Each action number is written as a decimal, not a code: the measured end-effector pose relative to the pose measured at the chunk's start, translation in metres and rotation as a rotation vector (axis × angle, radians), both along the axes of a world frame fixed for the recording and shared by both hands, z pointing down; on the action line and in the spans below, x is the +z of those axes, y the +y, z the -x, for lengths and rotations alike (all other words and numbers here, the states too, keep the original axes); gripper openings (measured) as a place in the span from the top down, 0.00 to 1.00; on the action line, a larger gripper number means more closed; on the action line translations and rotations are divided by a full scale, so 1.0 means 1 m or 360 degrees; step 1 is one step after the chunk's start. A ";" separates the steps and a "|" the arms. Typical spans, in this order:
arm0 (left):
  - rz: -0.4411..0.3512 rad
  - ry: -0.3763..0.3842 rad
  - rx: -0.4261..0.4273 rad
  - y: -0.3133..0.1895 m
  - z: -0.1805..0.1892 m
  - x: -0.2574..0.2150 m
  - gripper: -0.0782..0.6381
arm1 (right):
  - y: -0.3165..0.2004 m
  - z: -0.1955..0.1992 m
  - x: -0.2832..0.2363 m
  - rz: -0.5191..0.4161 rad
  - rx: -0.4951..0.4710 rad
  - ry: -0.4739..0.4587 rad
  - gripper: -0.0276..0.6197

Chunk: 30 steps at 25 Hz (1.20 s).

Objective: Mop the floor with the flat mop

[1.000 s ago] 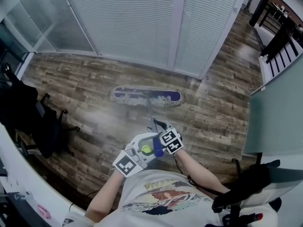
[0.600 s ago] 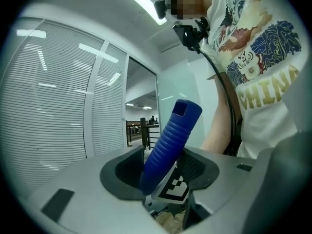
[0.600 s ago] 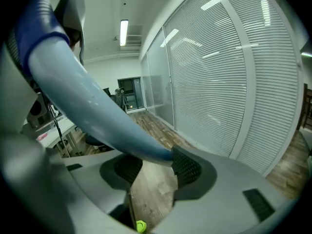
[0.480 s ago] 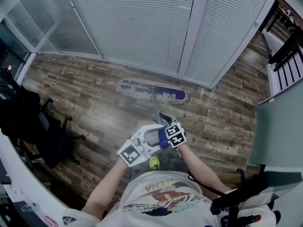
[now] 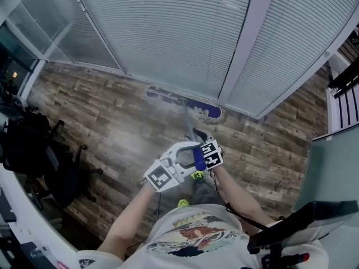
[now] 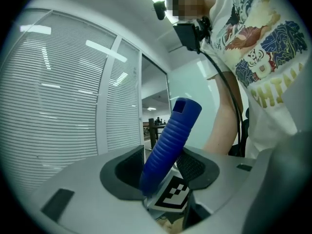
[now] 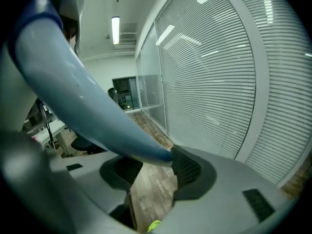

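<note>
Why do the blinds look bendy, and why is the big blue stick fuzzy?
Right gripper view: the wide-angle lens bows the white slatted blinds, and the pale blue mop pole is too close to be sharp. Left gripper view: same bowing, but the dark blue ribbed mop grip looks crisp. Head view: the wooden floor shows pale glare.
</note>
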<state>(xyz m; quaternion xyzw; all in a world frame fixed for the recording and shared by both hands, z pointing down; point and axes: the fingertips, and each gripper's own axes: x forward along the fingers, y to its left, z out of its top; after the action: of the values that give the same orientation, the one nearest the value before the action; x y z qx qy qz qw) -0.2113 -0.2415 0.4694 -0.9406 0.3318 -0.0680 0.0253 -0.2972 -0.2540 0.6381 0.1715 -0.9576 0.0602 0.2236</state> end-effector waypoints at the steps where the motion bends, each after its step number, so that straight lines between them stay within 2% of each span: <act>1: -0.0014 0.0021 -0.0014 -0.021 0.002 -0.006 0.61 | -0.010 0.004 0.000 -0.0024 -0.0015 -0.0004 0.66; 3: -0.0075 0.0057 -0.0051 -0.054 0.008 -0.023 0.61 | -0.030 0.013 0.000 -0.0075 -0.0045 -0.0011 0.66; 6: -0.0161 0.0050 -0.0087 -0.070 0.018 -0.042 0.62 | -0.065 0.027 0.001 -0.0159 -0.0089 -0.0020 0.67; 11: -0.0143 -0.0002 -0.0154 -0.067 0.034 -0.042 0.63 | -0.121 0.050 0.001 -0.0278 -0.0155 -0.0037 0.69; 14: -0.0127 -0.0008 -0.0214 -0.051 0.037 -0.046 0.64 | -0.130 0.058 -0.008 -0.0250 -0.0181 -0.0061 0.70; 17: -0.0095 -0.0002 -0.0251 -0.033 0.031 -0.047 0.64 | -0.102 0.056 -0.020 -0.0125 -0.0208 -0.0090 0.69; 21: -0.0055 -0.0008 -0.0257 0.000 0.008 -0.035 0.64 | -0.029 0.041 -0.026 -0.0037 -0.0287 -0.0109 0.69; 27: -0.0101 0.0051 -0.0269 0.155 -0.029 -0.051 0.64 | 0.102 0.003 -0.030 0.0030 -0.0394 -0.0149 0.68; 30: -0.0127 0.0003 -0.0275 0.208 -0.055 -0.054 0.64 | 0.157 -0.022 -0.035 0.0047 -0.0421 -0.0181 0.67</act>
<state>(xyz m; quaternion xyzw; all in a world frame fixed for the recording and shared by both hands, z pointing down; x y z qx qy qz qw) -0.1566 -0.0331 0.4153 -0.9068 0.4141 -0.0557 0.0564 -0.2754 -0.0968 0.6032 0.0368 -0.9820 0.0537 0.1774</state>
